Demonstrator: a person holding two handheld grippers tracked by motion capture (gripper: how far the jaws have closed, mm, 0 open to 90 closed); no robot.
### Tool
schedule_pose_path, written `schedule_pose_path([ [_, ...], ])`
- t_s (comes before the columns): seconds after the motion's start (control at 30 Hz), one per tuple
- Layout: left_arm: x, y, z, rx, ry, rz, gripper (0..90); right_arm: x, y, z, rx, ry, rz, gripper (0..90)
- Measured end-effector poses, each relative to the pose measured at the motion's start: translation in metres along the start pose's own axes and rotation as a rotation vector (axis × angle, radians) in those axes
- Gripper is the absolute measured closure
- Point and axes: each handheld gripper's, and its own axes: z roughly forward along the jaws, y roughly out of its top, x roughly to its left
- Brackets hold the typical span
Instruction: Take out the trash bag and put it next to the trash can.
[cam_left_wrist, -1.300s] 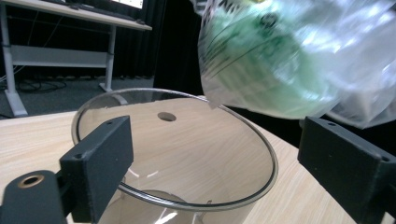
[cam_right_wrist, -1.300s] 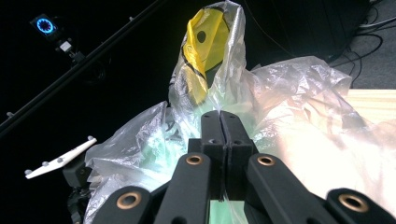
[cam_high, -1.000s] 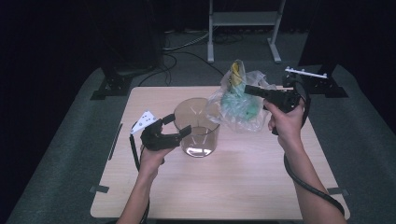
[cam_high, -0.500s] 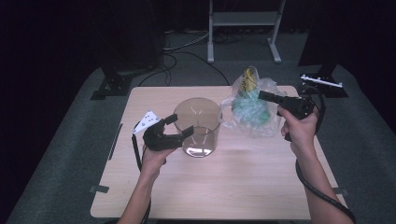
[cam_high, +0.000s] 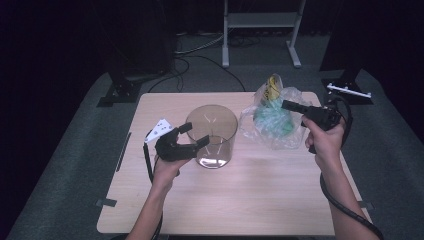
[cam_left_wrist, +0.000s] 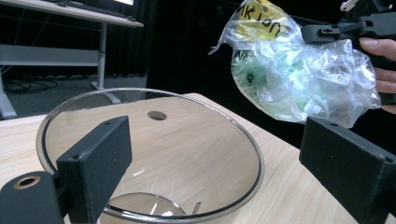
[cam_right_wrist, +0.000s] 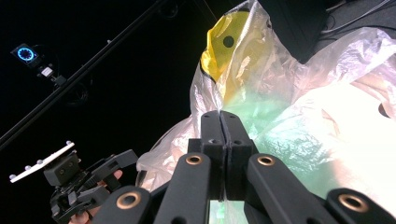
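Right gripper (cam_high: 295, 105) raised over right part of table (cam_high: 260, 200), jaws pressed together on clear plastic bag (cam_high: 272, 122) (green and yellow contents inside, hard to identify). Bag hangs from jaws, just right of glass bowl (cam_high: 211, 136); cannot tell whether its bottom touches table. Left gripper (cam_high: 192, 137) at bowl's left side, jaws spread wide, one each side of near rim, gripping nothing. Bowl upright at table centre, small hole (cam_left_wrist: 157, 115) in wall.
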Motion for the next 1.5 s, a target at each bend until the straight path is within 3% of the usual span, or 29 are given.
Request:
schedule_pose_path([
  [0.87,-0.002,0.003,-0.002,-0.011,0.003,0.003,8.2,-0.045,-0.024,0.006,0.030,-0.048,0.091,89.9],
  [1.3,-0.002,0.003,-0.002,-0.009,0.000,0.008,8.2,-0.067,-0.045,0.024,0.075,-0.094,0.124,89.8],
  [1.5,-0.002,0.004,-0.004,-0.020,0.002,0.002,8.1,-0.071,-0.052,0.036,0.095,-0.107,0.118,89.8],
])
